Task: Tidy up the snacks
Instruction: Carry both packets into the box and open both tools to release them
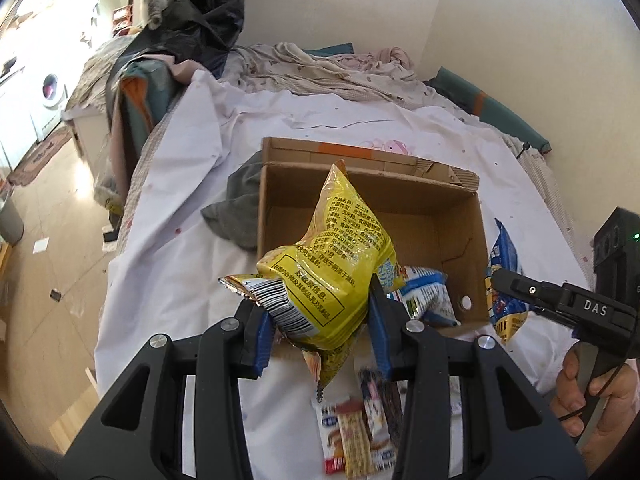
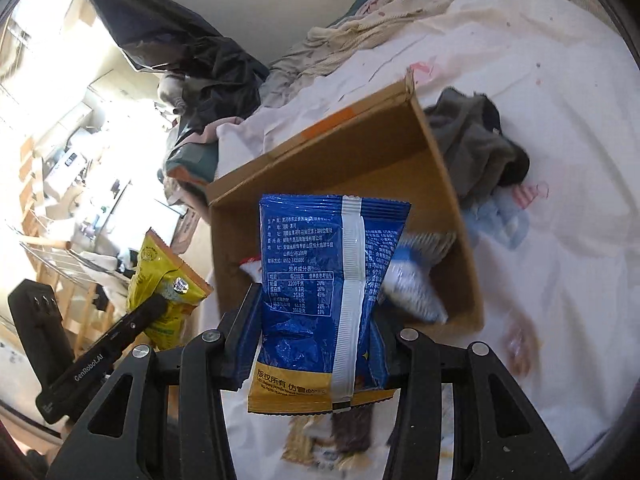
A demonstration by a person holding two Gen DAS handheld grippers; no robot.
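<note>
My left gripper is shut on a yellow snack bag, held above the near edge of an open cardboard box on the bed. A blue-and-white packet lies inside the box's near corner. My right gripper is shut on a blue snack bag with a yellow bottom band, in front of the same cardboard box. The right gripper also shows at the right of the left wrist view, with the blue bag at its tip. The yellow bag and left gripper show at the left of the right wrist view.
Several small snack packets lie on the white sheet below the grippers. A grey garment is bunched against the box's left side. Crumpled bedding and dark bags sit at the bed's far end. The floor drops off left.
</note>
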